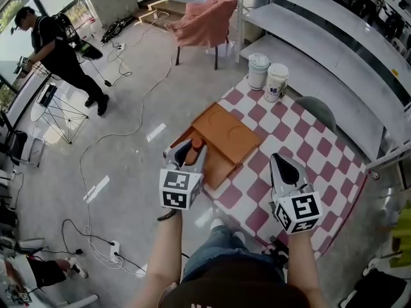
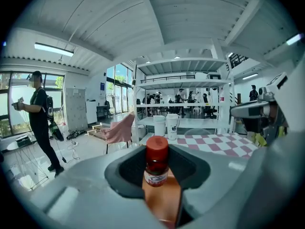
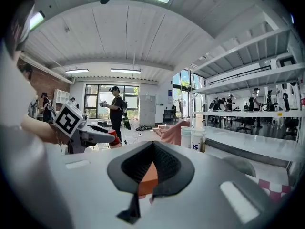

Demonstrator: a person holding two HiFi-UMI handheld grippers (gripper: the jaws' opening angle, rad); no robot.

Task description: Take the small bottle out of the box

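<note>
1. Left claw (image 1: 187, 151): closed on the small bottle (image 1: 195, 150). The left gripper view shows the bottle (image 2: 157, 165) upright in the dark pocket between the pads, red cap up and a pale label on the body, with the jaws pinching its lower part. The head view shows only the cap and shoulder past the claw tip.

2. Location of the bottle: over the near left part of the orange box (image 1: 225, 135), which lies open at the near left edge of the checked tabletop (image 1: 302, 153). The left gripper view shows the box (image 2: 163, 202) directly below the bottle. No view shows whether the base is clear of the box.

3. Right claw (image 1: 281, 163): jaws pressed together, holding nothing. It hangs over the tabletop to the right of the box, apart from it. In the right gripper view a patch of the box (image 3: 148, 178) shows through the pocket of the claw (image 3: 150, 170). That view also shows the bottle's red cap (image 3: 113, 137) at the tip of the left claw, on the left.

4. Surroundings: two white cups (image 1: 259, 69) stand at the far end of the tabletop. A chair draped in pink cloth (image 1: 205, 21) stands beyond them, and a person (image 1: 58, 47) stands on the floor at far left.
</note>
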